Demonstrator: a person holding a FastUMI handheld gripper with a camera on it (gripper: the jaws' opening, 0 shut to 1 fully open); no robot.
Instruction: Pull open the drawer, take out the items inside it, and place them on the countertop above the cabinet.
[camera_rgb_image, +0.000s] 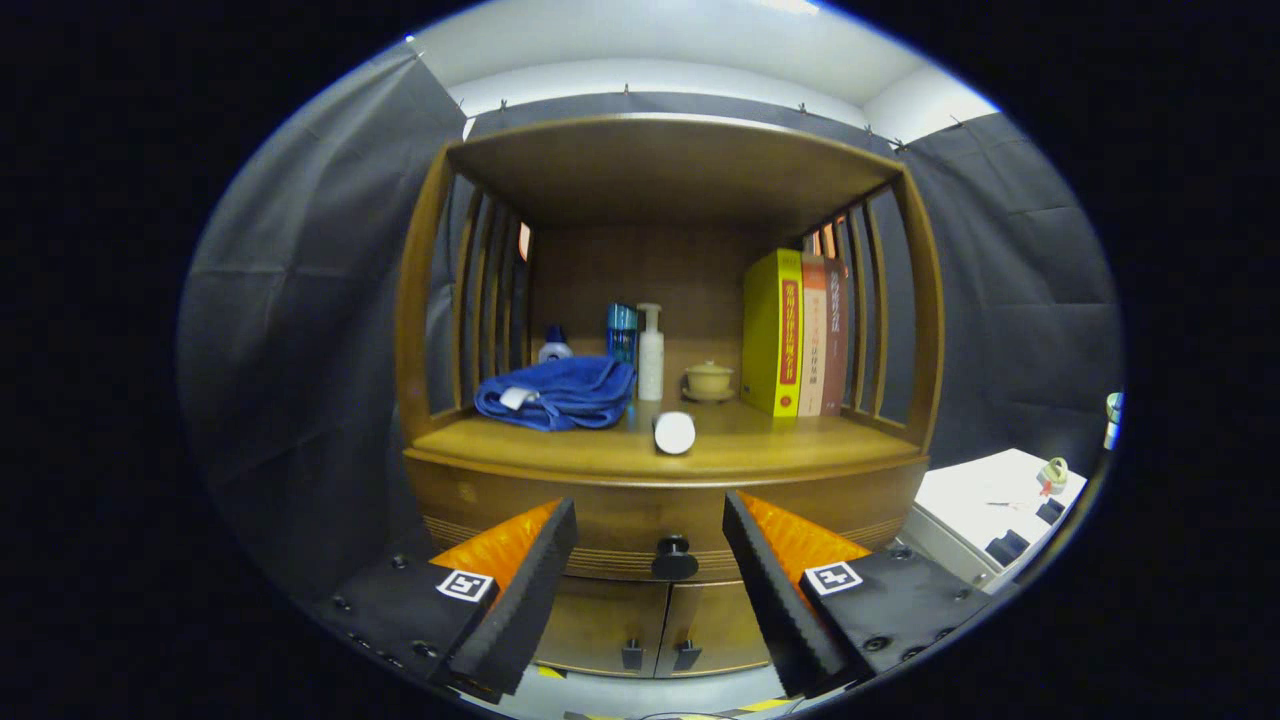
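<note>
Drawer (600, 525) of the wooden cabinet (420, 330) sits in the lower middle of the frame, and it is closed, its front flush with the cabinet. Its dark round knob (674, 557) lies between the two fingers of the hand-held gripper (650, 515), a little beyond them and not touched by either. The fingers stand wide apart and hold nothing; one finger (530, 590) is at the lower left of the knob and the other at its lower right. Below the drawer there are two small doors (655, 625) with dark handles.

Above the drawer is the surface (780, 445) of the cabinet, in the middle of the frame. On it, at the left, lies a folded blue towel (558, 392). Behind the towel stand a small bottle with a blue cap (554, 346), a blue can (621, 333) and a white pump bottle (650, 352). A white cylinder (674, 432) lies near the front edge, straight above the knob. A small lidded cup (708, 380) stands to the right of the pump bottle, and three books (795, 333) stand upright at the right side. At the lower right of the frame a white box (990, 500) stands beside the cabinet.
</note>
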